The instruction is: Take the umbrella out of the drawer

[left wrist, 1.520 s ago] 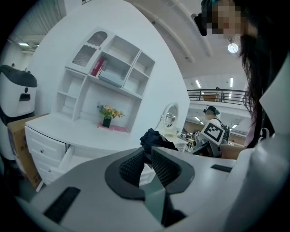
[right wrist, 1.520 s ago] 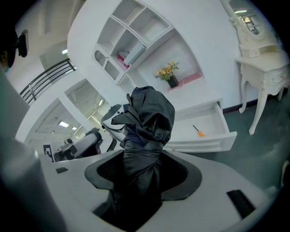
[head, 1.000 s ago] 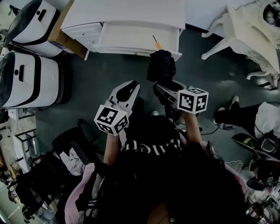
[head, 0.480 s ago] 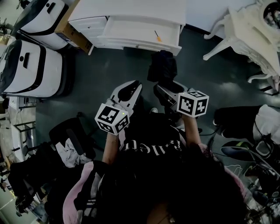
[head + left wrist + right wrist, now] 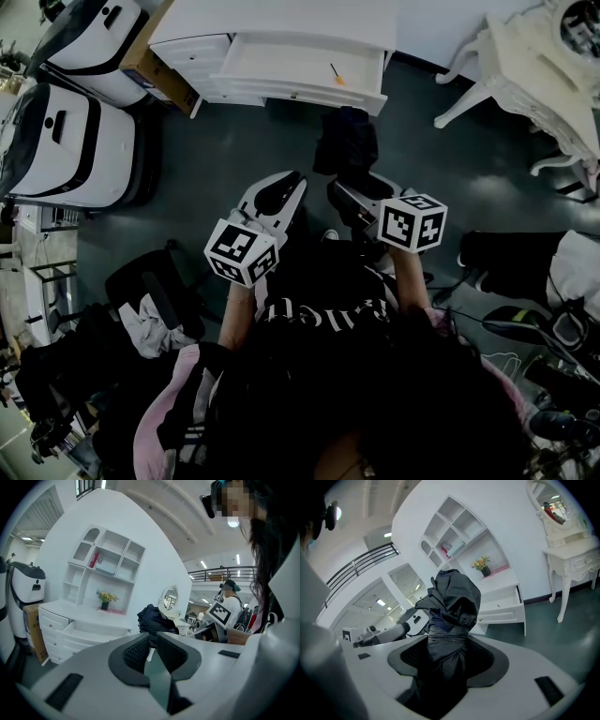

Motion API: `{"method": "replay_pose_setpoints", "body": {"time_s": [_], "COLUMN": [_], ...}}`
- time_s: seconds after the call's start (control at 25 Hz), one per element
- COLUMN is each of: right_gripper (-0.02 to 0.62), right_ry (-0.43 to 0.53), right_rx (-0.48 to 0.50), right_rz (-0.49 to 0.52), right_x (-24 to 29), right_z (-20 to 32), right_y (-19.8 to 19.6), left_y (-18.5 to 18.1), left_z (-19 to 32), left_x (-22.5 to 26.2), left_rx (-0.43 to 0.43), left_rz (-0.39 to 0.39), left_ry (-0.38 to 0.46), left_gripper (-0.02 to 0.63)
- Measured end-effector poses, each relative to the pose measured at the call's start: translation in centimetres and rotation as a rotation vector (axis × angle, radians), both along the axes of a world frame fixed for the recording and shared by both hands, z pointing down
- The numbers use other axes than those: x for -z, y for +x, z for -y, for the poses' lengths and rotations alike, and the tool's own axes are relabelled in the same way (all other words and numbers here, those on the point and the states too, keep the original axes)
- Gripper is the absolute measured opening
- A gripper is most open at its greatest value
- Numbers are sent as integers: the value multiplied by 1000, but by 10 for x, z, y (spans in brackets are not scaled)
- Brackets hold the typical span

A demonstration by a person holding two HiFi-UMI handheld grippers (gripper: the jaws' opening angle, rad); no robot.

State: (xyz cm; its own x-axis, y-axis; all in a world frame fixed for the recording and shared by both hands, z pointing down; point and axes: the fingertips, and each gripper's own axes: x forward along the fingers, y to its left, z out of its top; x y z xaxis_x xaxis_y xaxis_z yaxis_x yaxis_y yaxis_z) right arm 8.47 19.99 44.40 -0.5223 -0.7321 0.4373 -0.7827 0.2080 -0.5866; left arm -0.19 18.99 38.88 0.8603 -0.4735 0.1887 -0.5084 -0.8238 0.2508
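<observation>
Essentially done | my right gripper [image 5: 447, 656] clamps the umbrella [image 5: 451, 606], clear of the open drawer [image 5: 300, 73] | left gripper [image 5: 149, 649] jaws together, empty

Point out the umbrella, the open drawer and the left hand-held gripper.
umbrella [image 5: 452, 597], right gripper view, on its bunched black fabric.
drawer [image 5: 281, 66], head view, on its bare white floor.
left hand-held gripper [image 5: 152, 641], left gripper view, between its fingertips.

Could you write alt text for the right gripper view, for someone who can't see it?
The right gripper has its two jaws shut on a folded black umbrella that sticks up between them. Behind it stands a white dresser with one drawer pulled open and a flower pot on top.
</observation>
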Motion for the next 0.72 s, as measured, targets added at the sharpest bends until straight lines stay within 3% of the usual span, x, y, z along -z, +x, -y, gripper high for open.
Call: {"method": "replay_pose_setpoints", "body": {"time_s": [0.72], "right_gripper": [276], "right_ry": [11], "right_rx": [28], "right_rz": [8], "right_x": [5], "right_z": [-1], "right_y": [-6], "left_y": [-11], "left_z": [-9], "left_x": [4], "left_rx": [38], "left_rz": [14], "left_ry": [12], "left_gripper": [58]}}
